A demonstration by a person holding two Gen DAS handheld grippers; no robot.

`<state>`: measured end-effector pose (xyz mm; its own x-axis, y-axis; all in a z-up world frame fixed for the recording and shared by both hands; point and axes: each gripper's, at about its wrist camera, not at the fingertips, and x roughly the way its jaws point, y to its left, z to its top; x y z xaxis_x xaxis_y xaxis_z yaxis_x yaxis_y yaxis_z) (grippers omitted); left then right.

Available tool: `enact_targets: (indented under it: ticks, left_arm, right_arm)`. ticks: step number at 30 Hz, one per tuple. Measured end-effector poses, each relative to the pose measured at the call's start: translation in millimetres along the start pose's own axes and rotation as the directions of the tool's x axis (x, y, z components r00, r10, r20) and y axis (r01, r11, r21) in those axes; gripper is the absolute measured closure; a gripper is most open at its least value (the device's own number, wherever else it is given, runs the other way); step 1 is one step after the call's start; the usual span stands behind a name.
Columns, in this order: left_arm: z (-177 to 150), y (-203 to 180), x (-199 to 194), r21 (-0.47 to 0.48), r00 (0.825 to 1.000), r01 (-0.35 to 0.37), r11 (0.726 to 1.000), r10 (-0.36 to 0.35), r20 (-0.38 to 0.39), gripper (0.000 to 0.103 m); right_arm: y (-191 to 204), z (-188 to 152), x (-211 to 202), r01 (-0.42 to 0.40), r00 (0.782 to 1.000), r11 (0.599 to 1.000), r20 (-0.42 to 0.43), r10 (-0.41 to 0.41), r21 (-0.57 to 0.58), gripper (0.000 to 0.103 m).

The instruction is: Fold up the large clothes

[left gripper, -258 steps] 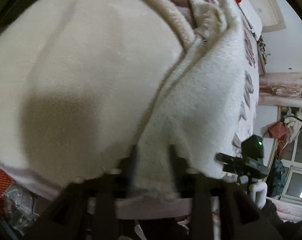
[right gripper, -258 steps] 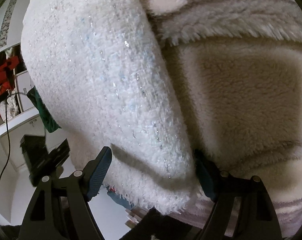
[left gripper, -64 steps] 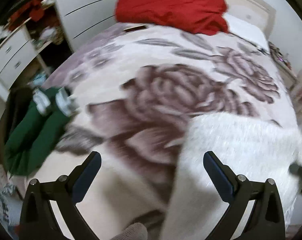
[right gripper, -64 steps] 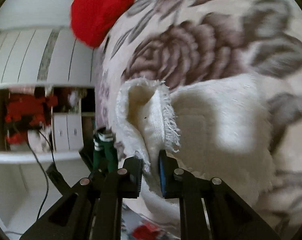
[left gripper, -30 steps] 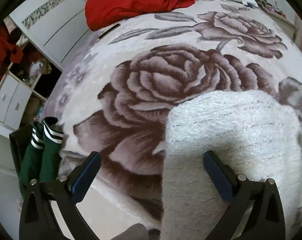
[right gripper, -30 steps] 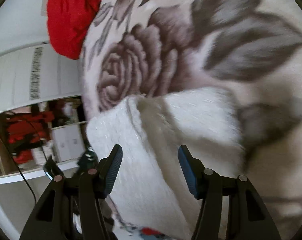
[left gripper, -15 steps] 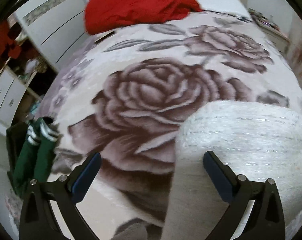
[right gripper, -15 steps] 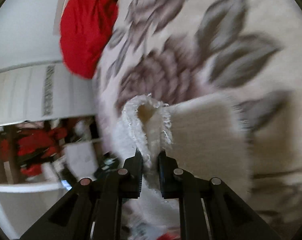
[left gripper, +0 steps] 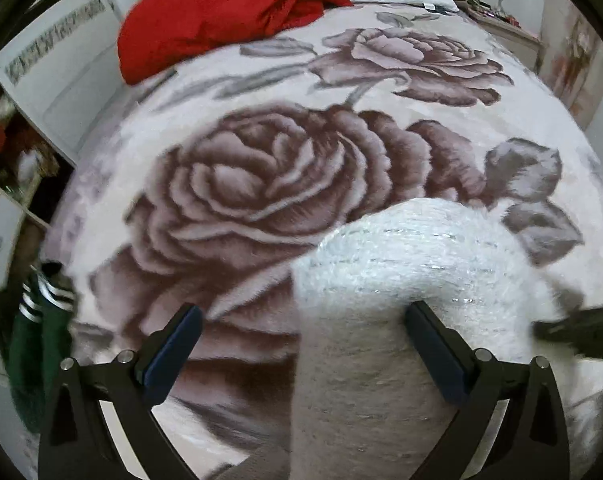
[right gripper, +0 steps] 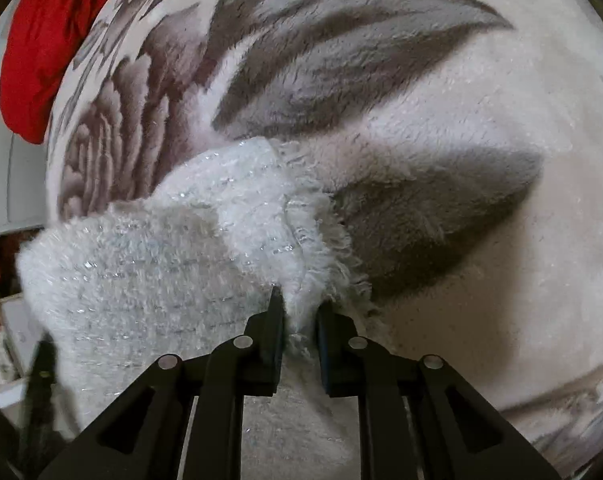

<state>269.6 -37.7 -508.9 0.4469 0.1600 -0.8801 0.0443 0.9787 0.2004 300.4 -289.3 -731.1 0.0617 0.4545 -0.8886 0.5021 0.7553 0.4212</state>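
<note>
A fluffy white garment (left gripper: pixel 397 280) with silver threads lies folded on the rose-patterned blanket (left gripper: pixel 253 184) of a bed. My left gripper (left gripper: pixel 301 344) is open; its right finger rests against the garment's left part, its left finger over the blanket. My right gripper (right gripper: pixel 297 320) is shut on the garment's fringed edge (right gripper: pixel 313 240) and holds it low over the blanket (right gripper: pixel 441 100). The right gripper's dark body shows at the right edge of the left wrist view (left gripper: pixel 581 332).
A red garment (left gripper: pixel 221 12) lies heaped at the head of the bed, also in the right wrist view (right gripper: pixel 37 52). A green garment with white stripes (left gripper: pixel 37 344) hangs off the bed's left side. White cabinets (left gripper: pixel 61 60) stand to the left.
My right gripper opened a second ago, shut on the fringed edge again and moved it down close to the blanket. My left gripper stayed open and shifted slightly over the garment.
</note>
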Motion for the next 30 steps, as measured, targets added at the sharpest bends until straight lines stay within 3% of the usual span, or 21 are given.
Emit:
enact_targets:
  ticks: [3,7,11,13,14,16,18,20,21,23,26,30]
  left_arm:
    - [-2.5,5.2,-1.0,0.001,1.000,-0.025,1.000,0.025,0.011,0.000]
    - [-3.8,13.6,3.4,-0.006,0.999,-0.036,0.999,0.036,0.017,0.000]
    - [-7.1,19.2,7.2,-0.001,0.998,-0.059,0.998,0.059,0.033,0.000]
    - [-8.9,23.0,9.5,-0.003,0.998,-0.058,0.998,0.058,0.037,0.000]
    - [-10.6,23.5,11.8,0.004,0.998,-0.043,0.999,0.043,0.036,0.000]
    - [-12.7,20.9,14.1,0.027,0.999,-0.042,0.999,0.041,0.034,0.000]
    - [-8.2,24.0,3.7,0.040,0.997,-0.058,0.997,0.056,0.053,0.000]
    - [-3.8,37.2,-8.0,0.012,0.999,-0.032,0.999,0.031,0.043,0.000]
    - [-3.8,45.2,-12.9,-0.016,0.999,-0.007,1.000,0.008,0.041,0.000]
    - [-6.4,67.3,-23.6,-0.095,0.999,0.044,0.995,-0.042,0.026,0.000]
    - [-14.6,94.0,-30.7,-0.189,0.995,0.096,0.977,-0.098,0.000,0.000]
    - [-34.0,115.1,-24.5,-0.269,0.979,0.183,0.946,-0.201,-0.041,0.000]
  right_arm:
    - [-12.2,2.5,-39.2,-0.085,0.996,0.996,-0.013,0.085,0.030,0.070]
    - [-12.0,-7.9,-100.8,-0.132,0.989,0.991,0.071,0.131,0.006,0.068]
    - [30.8,-18.5,-96.5,-0.245,0.969,0.966,-0.009,0.245,-0.085,0.068]
    - [52.1,-22.8,-56.0,-0.200,0.978,0.971,-0.082,0.191,-0.130,0.068]
    - [56.1,-23.2,-31.0,-0.137,0.988,0.980,-0.091,0.125,-0.143,0.068]
    - [53.7,-23.1,9.3,-0.099,0.990,0.984,-0.112,0.083,-0.146,0.068]
    - [63.6,-19.1,10.4,-0.053,0.994,0.985,-0.103,0.036,-0.167,0.069]
    - [68.2,-17.3,-11.7,-0.079,0.993,0.978,-0.097,0.061,-0.192,0.066]
    - [63.5,-16.8,-23.1,-0.108,0.991,0.977,-0.093,0.092,-0.184,0.061]
    - [46.7,-14.9,-46.0,-0.176,0.983,0.973,-0.083,0.165,-0.148,0.001]
    - [14.2,-11.4,-72.5,-0.185,0.982,0.977,-0.050,0.180,-0.109,0.000]
    - [-17.8,-7.6,-71.2,-0.238,0.971,0.966,-0.053,0.234,-0.097,0.000]
